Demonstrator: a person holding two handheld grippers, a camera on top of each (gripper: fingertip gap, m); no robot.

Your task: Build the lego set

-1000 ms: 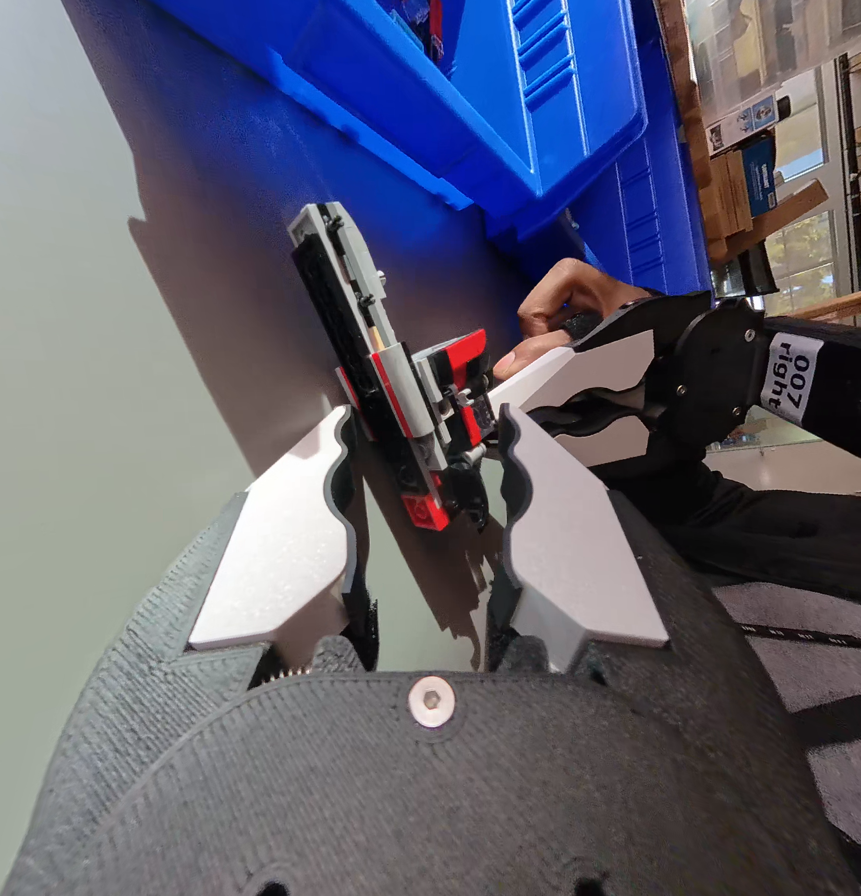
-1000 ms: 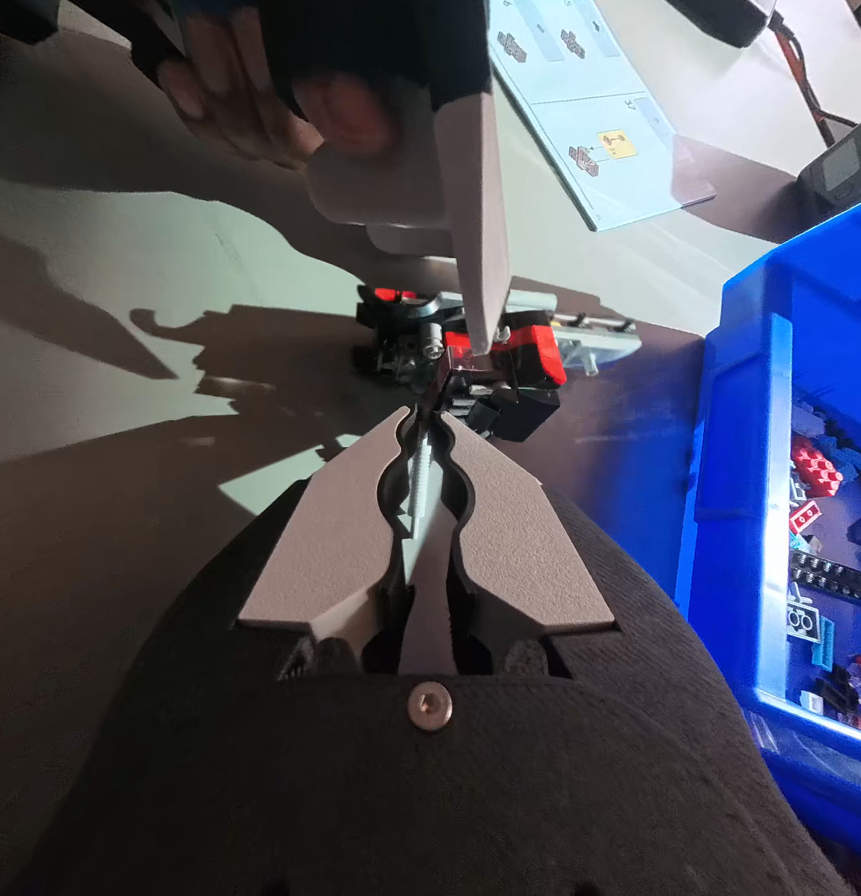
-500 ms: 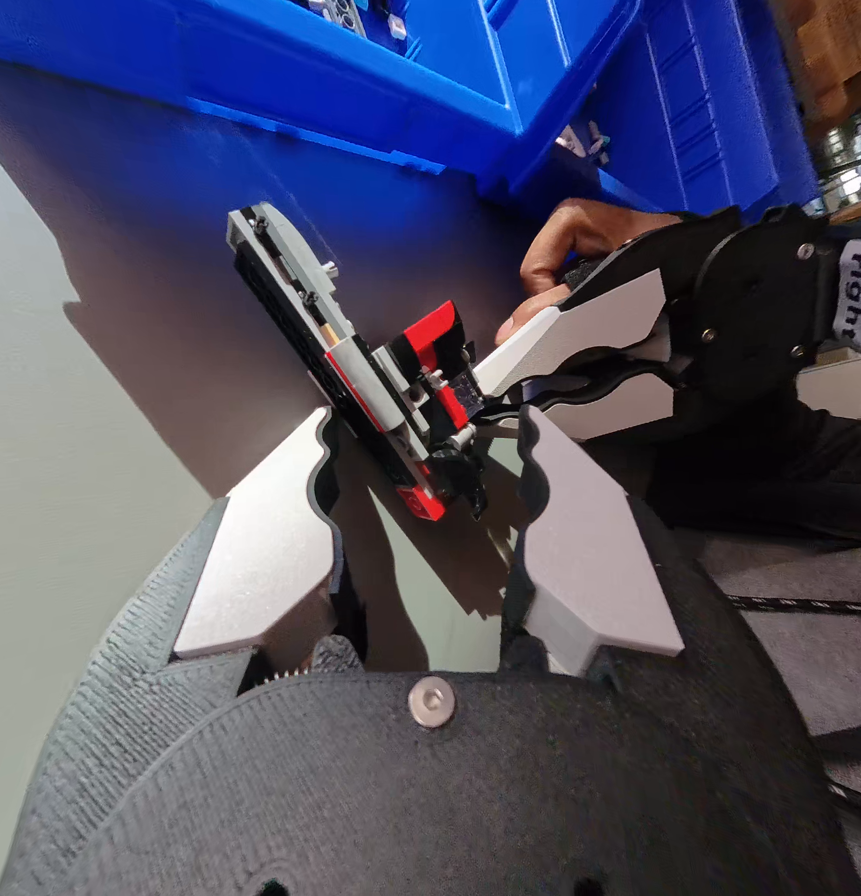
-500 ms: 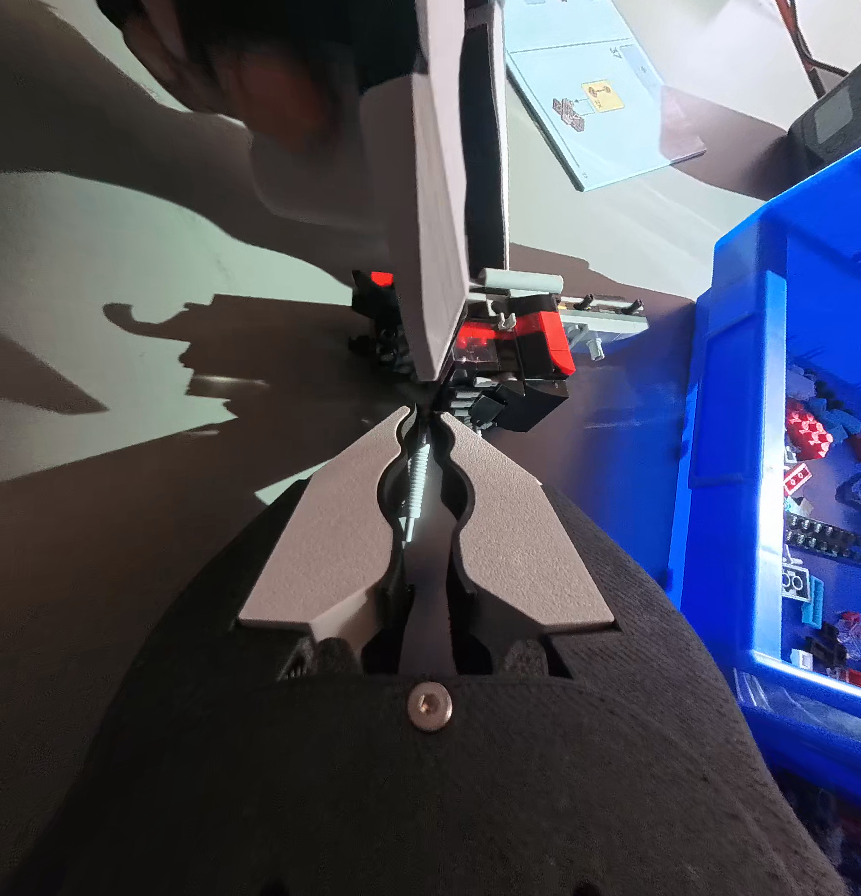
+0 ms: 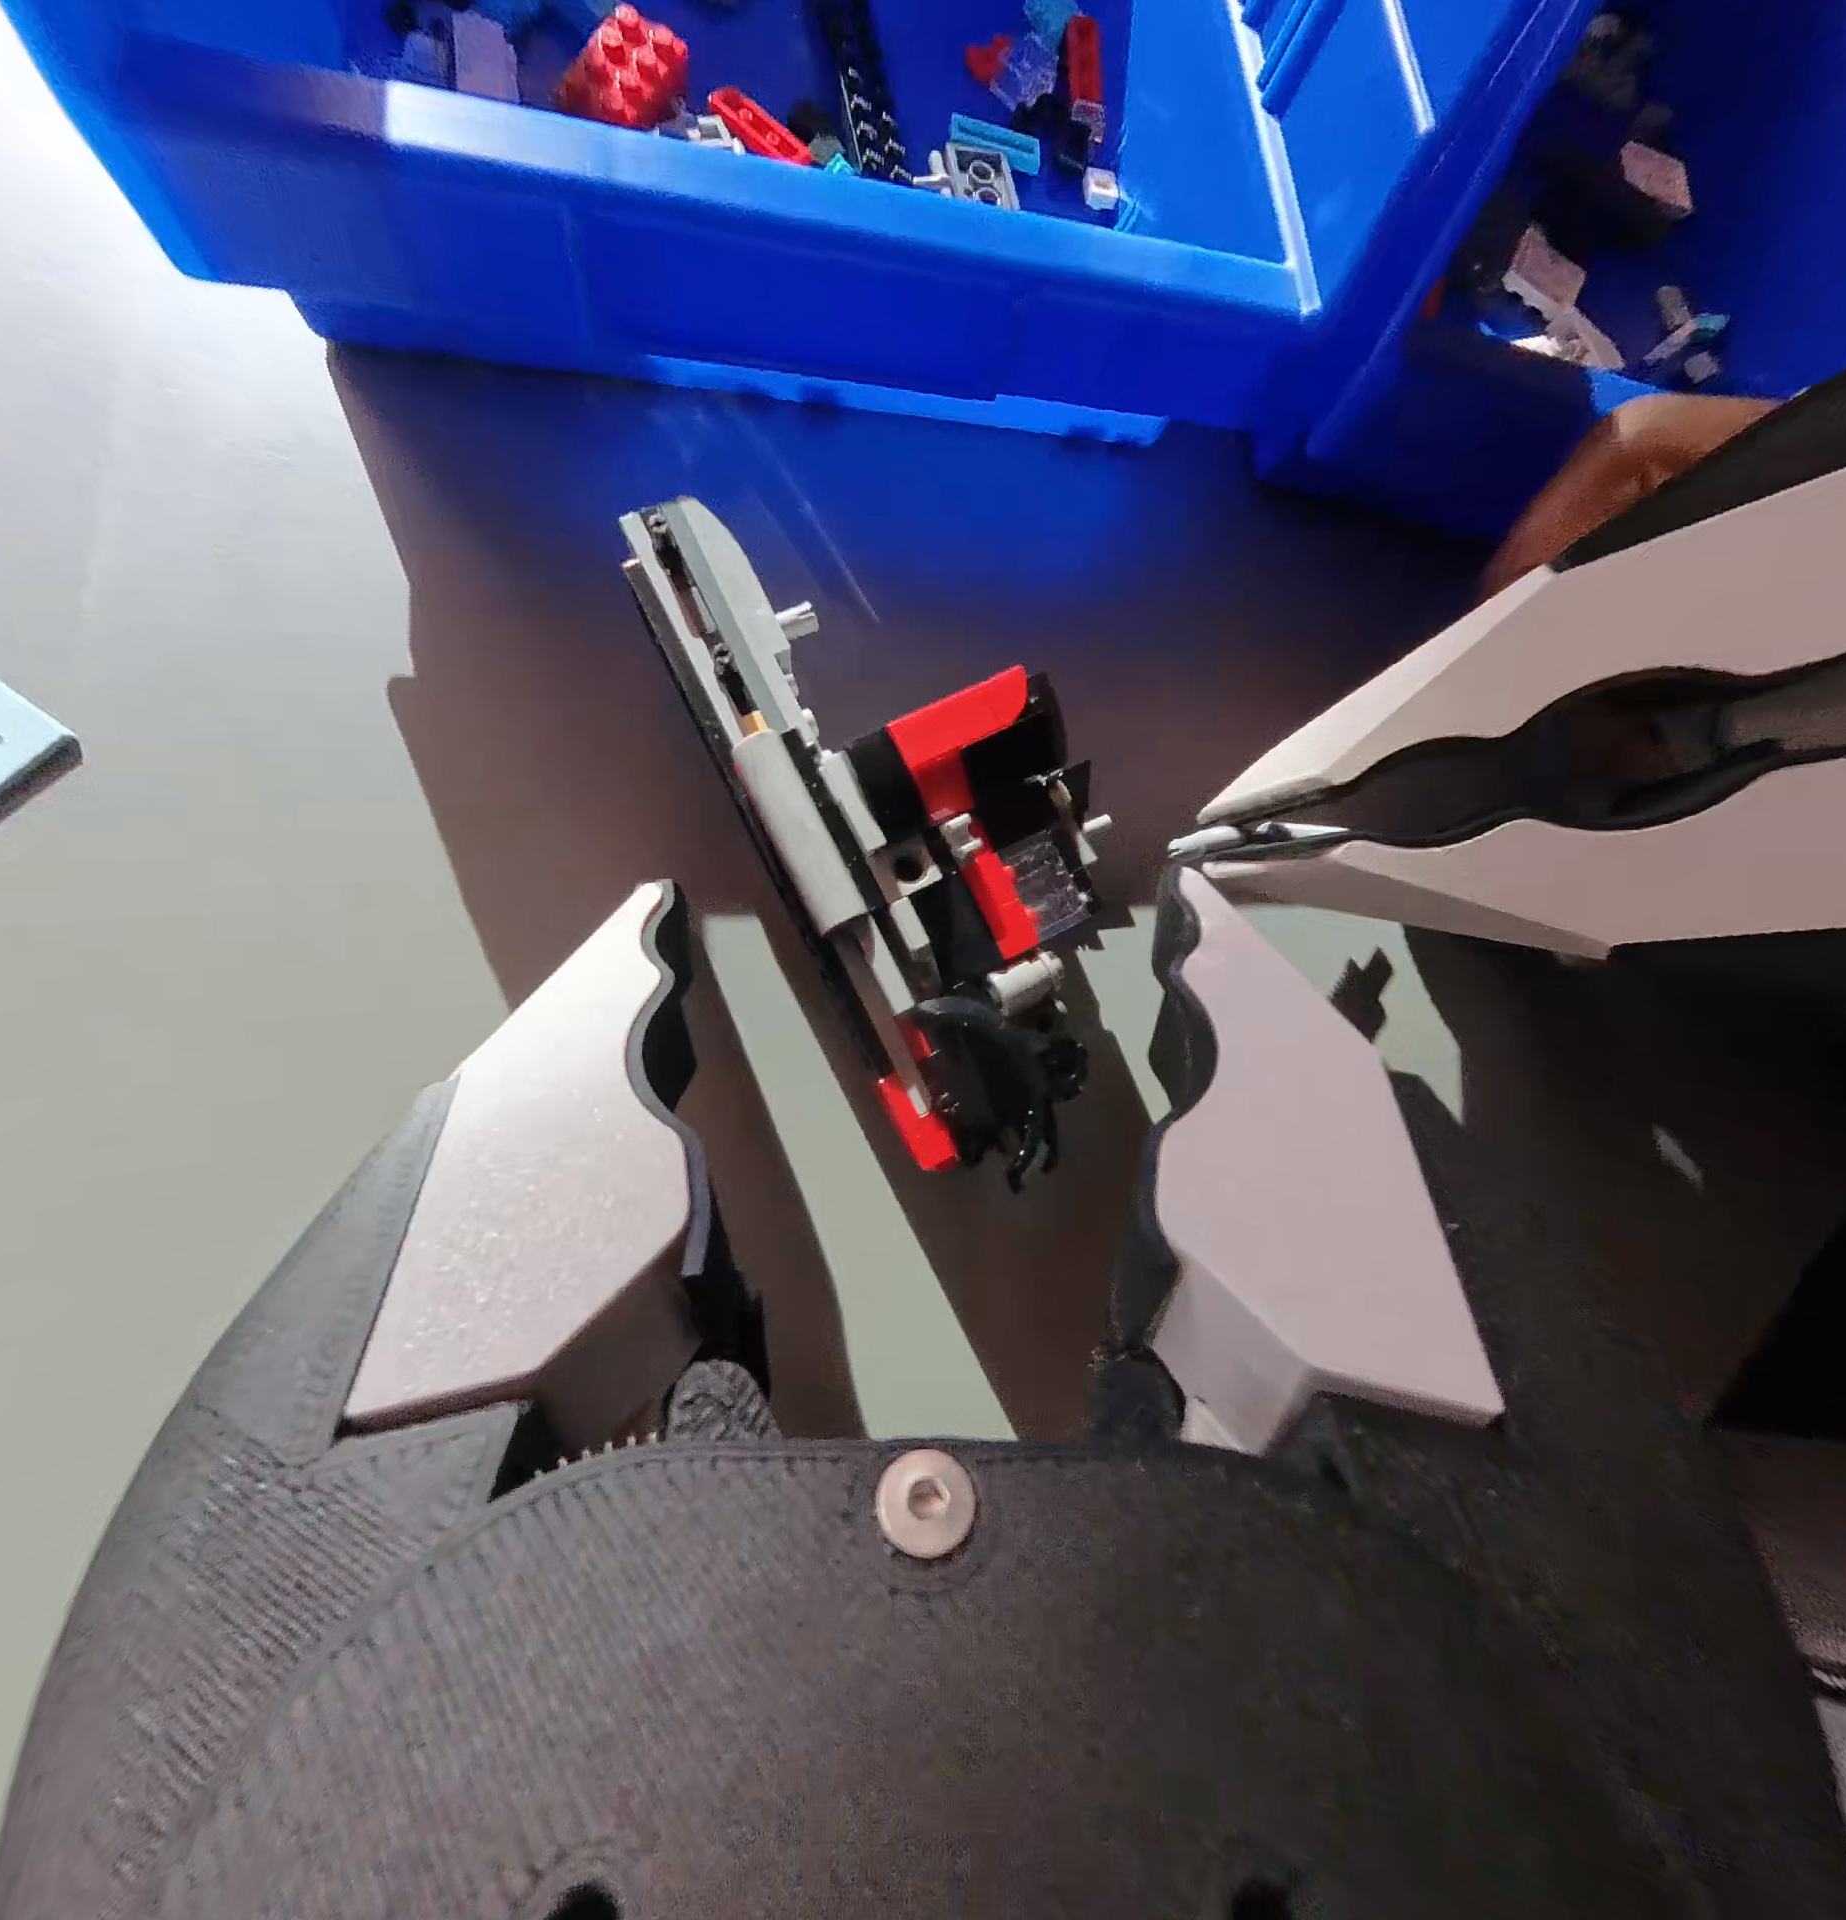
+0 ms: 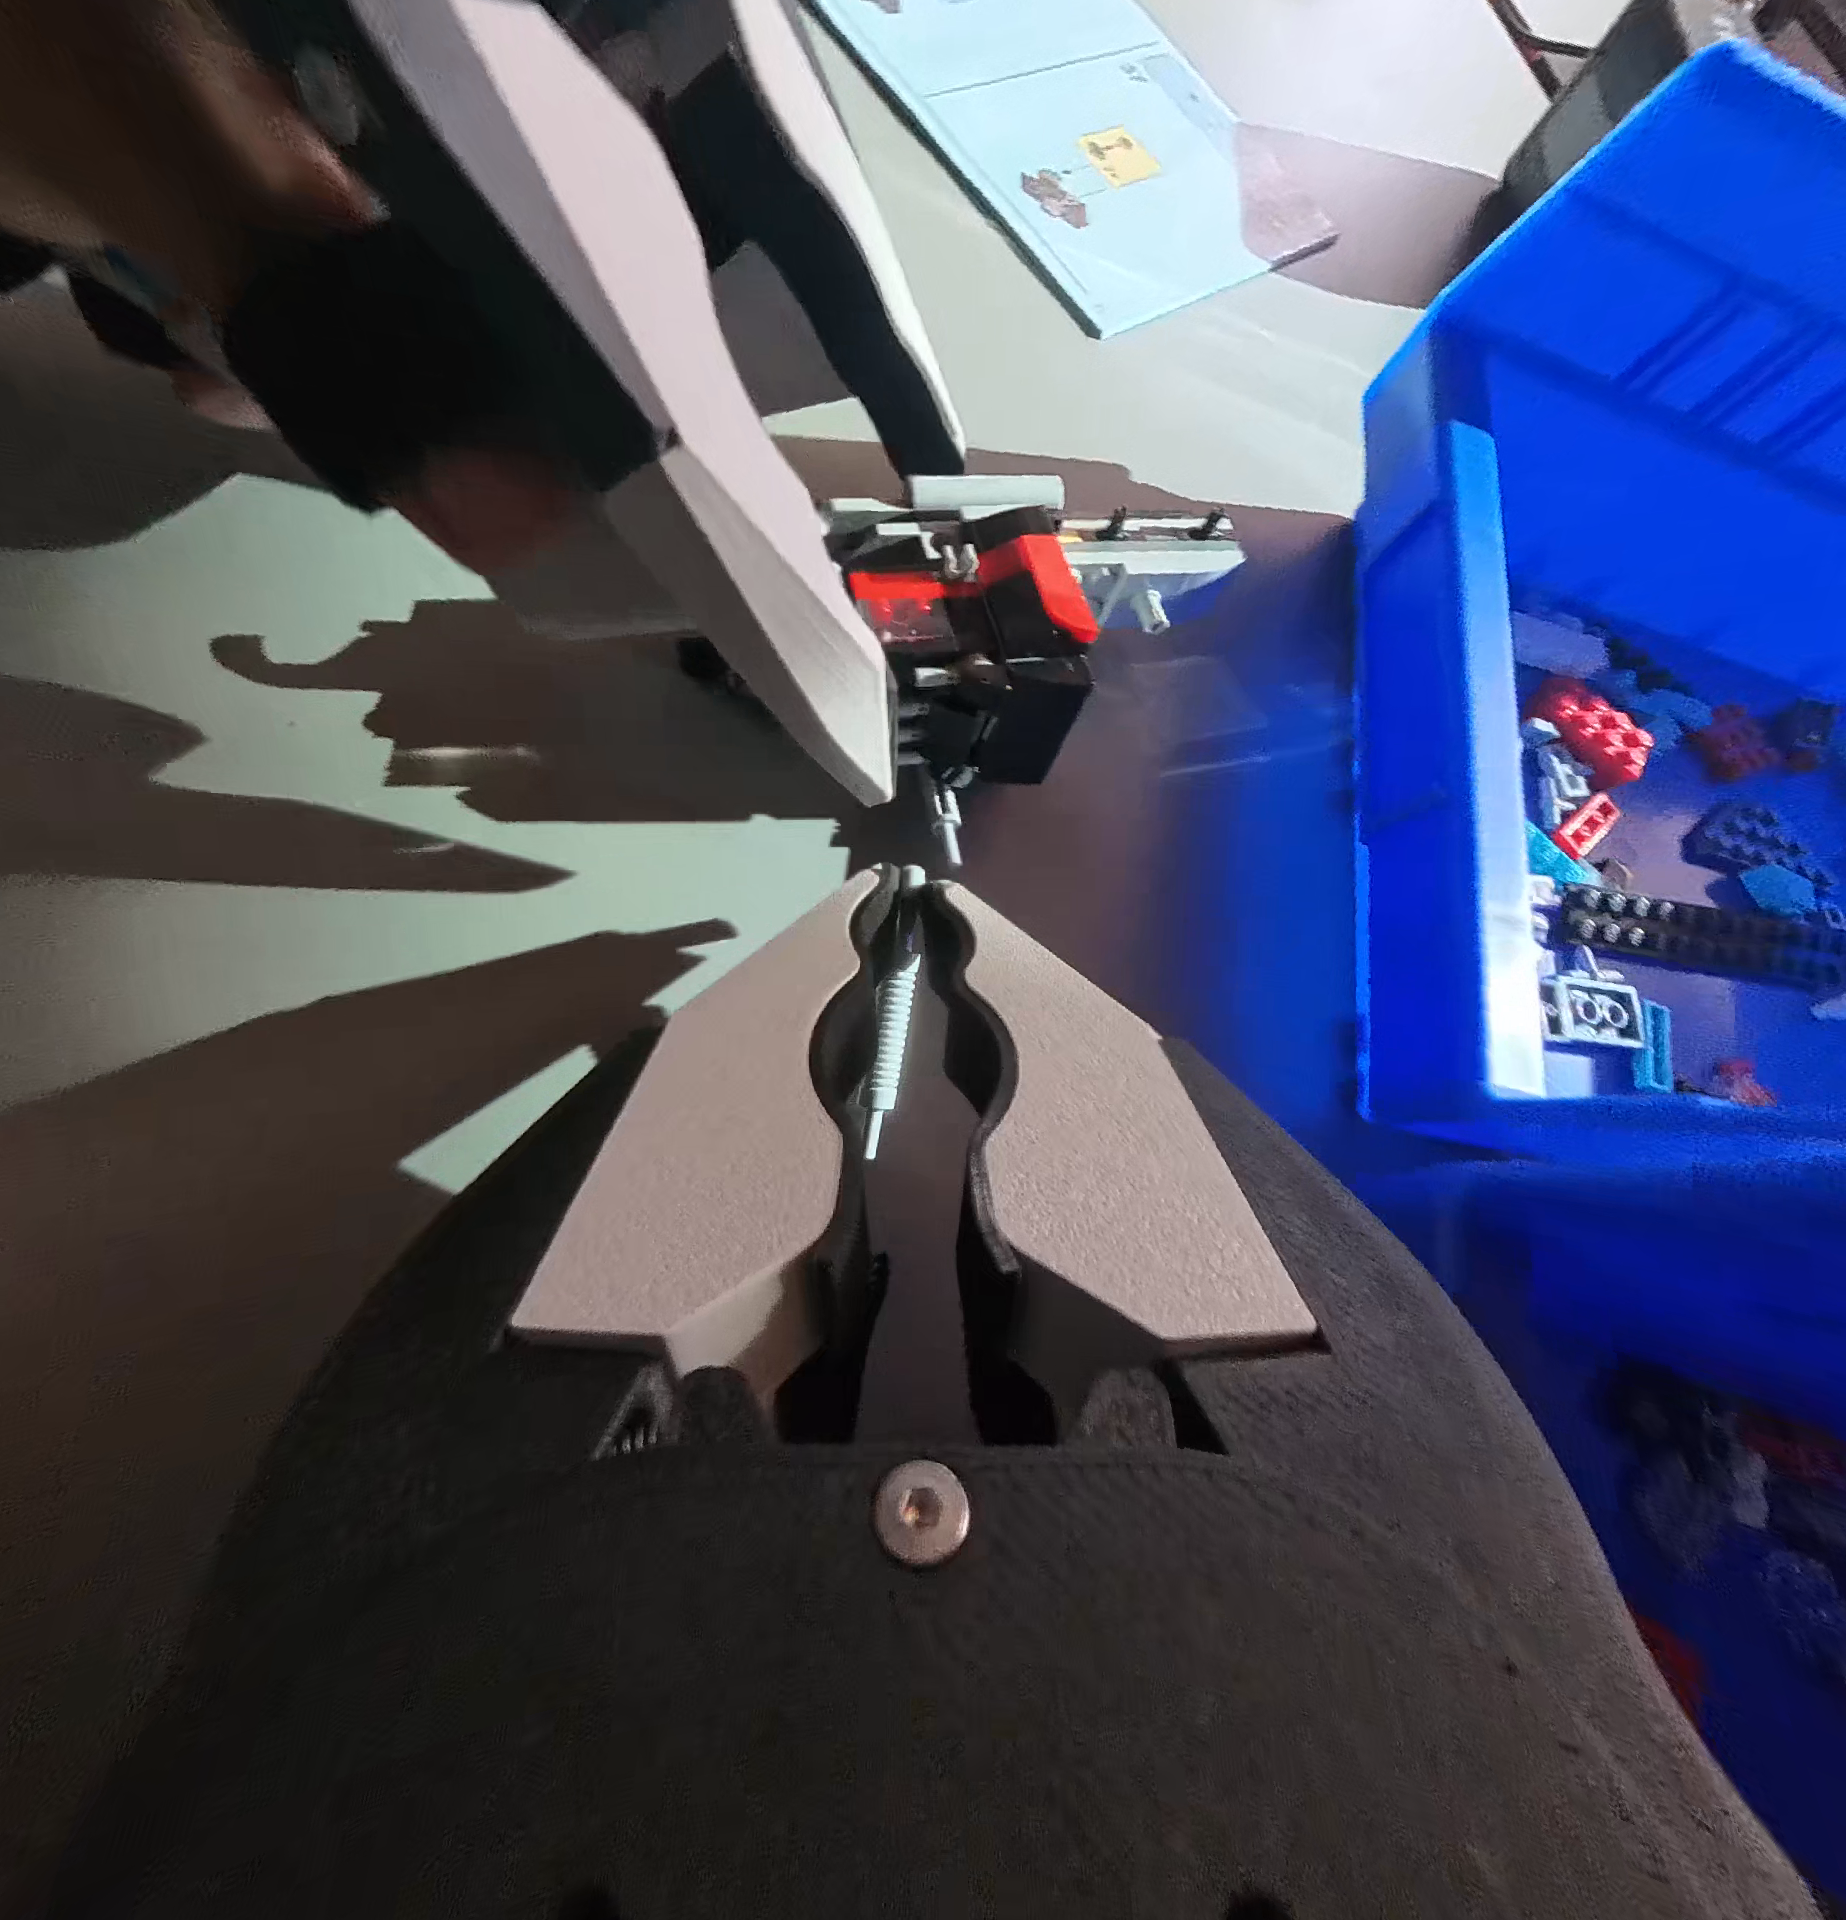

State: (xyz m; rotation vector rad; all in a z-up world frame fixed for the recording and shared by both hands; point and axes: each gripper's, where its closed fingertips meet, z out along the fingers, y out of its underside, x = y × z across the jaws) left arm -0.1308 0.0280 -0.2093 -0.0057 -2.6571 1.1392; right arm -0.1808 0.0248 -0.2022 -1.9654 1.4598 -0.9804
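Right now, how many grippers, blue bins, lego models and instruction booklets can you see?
Grippers: 2 (left gripper, right gripper)
Blue bins: 2 (near bin, far bin)
Lego models: 1 (model)
Instruction booklets: 1 (booklet)
Total: 6

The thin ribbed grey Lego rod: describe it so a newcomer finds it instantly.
Start at the big blue plastic parts bin, then move left to the right gripper. The thin ribbed light-grey Lego rod is pinched lengthwise there, unlike loose bricks or the red-black-grey Lego model ahead.

Hard light, sharp long shadows, fisheye edges, perhaps slight motion blur
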